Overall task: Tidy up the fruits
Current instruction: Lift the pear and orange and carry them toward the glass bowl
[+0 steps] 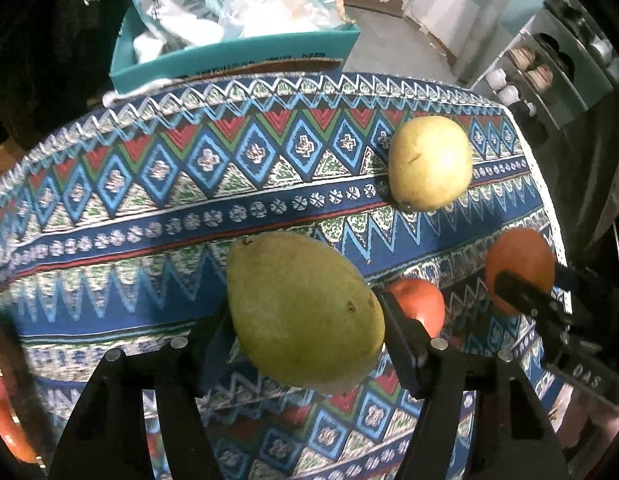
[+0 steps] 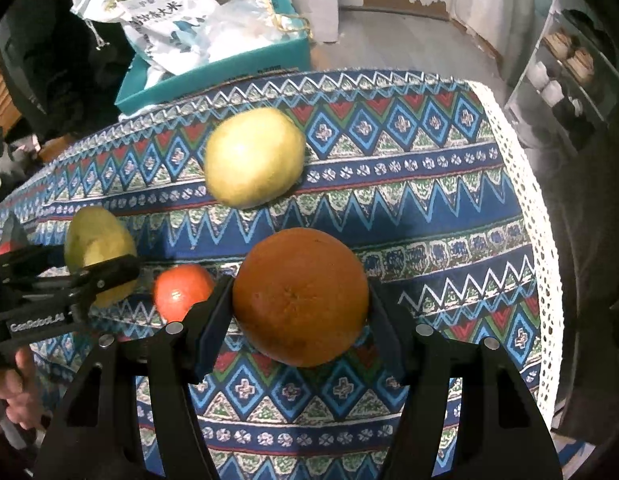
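Note:
My left gripper [image 1: 305, 312] is shut on a green mango [image 1: 301, 312] and holds it above the patterned tablecloth [image 1: 149, 208]. My right gripper [image 2: 301, 300] is shut on an orange [image 2: 301, 296]; it shows in the left wrist view too [image 1: 517, 264]. The mango also shows at the left of the right wrist view [image 2: 97, 252]. A red tomato [image 1: 419, 306] [image 2: 181, 290] lies on the cloth between the two grippers. A pale yellow pear [image 1: 429, 164] [image 2: 253, 156] lies farther back on the cloth.
A teal box [image 1: 229, 56] [image 2: 213, 64] with bags in it stands behind the table's far edge. A shelf with jars [image 1: 549, 68] [image 2: 561, 68] stands at the right. The cloth's white lace edge [image 2: 537, 240] marks the table's right side. A red-orange object [image 1: 5, 412] is at far left.

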Available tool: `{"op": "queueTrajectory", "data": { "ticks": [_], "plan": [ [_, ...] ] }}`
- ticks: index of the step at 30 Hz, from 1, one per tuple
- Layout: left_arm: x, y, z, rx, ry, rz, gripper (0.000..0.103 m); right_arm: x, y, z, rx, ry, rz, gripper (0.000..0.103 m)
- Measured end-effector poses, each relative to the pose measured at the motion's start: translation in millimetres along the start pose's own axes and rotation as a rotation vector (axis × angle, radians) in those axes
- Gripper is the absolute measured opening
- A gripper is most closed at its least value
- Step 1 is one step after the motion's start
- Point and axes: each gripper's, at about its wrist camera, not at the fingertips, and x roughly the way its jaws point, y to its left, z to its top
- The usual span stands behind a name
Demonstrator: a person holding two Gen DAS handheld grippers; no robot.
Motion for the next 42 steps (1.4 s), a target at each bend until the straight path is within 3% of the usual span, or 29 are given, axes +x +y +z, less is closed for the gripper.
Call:
{"op": "queueTrajectory", "data": {
  "ticks": [7, 21, 42],
  "plan": [
    [-45.4, 11.7, -10.4, 0.100, -0.060, 0.057, 0.070, -25.7, 18.5, 1.7, -0.038, -0.045, 0.015, 0.065],
    [-112.3, 24.9, -32.0, 0.200, -0.139, 0.115, 0.070, -75.4, 71.0, 5.8, -0.127, -0.122, 0.077, 0.065],
    [-179.1, 96.5, -63.7, 0.146, -0.194, 0.138, 0.070, -122.5, 169.4, 18.6, -0.274, -0.200, 0.171, 0.064]
  ]
}}
